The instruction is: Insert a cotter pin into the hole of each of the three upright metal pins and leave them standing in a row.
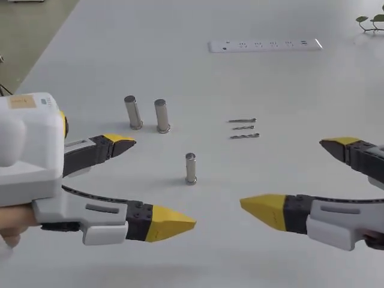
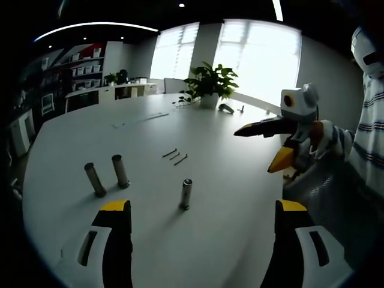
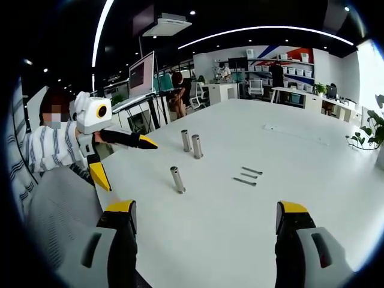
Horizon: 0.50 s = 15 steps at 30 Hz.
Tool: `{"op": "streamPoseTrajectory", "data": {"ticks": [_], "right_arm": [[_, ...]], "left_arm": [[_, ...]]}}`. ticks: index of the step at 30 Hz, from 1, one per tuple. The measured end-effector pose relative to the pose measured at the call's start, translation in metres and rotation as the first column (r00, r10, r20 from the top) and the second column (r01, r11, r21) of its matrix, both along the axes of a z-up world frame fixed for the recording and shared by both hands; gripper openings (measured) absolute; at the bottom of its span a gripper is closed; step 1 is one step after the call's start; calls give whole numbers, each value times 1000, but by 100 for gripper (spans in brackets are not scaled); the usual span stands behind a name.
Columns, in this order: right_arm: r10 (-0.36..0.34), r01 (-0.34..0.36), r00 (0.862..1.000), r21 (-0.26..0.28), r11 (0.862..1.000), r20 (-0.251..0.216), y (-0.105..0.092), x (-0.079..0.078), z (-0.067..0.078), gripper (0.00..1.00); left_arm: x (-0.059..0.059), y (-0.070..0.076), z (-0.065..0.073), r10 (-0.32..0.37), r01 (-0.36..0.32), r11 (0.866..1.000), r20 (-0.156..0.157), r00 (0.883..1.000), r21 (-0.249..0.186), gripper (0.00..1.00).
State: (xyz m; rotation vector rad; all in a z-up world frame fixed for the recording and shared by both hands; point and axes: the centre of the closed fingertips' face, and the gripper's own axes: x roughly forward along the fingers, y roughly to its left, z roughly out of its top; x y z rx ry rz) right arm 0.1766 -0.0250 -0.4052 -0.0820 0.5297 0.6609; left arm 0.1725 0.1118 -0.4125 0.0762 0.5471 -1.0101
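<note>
With left gripper (image 1: 164,182) and right gripper (image 1: 281,173) both wide open and empty, the three cotter pins (image 1: 243,127) lie flat on the table (image 1: 180,60), long axes crosswise, nearer the right gripper.

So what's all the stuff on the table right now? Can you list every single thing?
metal pins: 3, silver, standing upright; two side by side further back, one alone nearer the grippers
cotter pins: 3, silver, lying flat in a small stack of lines to the right of the metal pins
power strip: 1, white, lying at the far side of the table
plant: 1, green leaves, at the far right corner
table: 1, pale grey-white, under everything
left gripper: 1, white and black with yellow tips, jaws open, held at the left
right gripper: 1, same colours, jaws open, held at the right
</note>
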Motion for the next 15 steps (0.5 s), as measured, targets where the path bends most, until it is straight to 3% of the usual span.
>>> {"op": "streamPoseTrajectory", "data": {"ticks": [6,15], "right_arm": [[0,0,1000,-1,1000,-6,-1,1,1,94],[14,-14,1000,-23,1000,22,-6,17,11,93]], "left_arm": [[2,6,1,24,-24,1000,0,1000,-7,99],[-2,10,0,41,-41,999,-9,999,-23,99]]}}
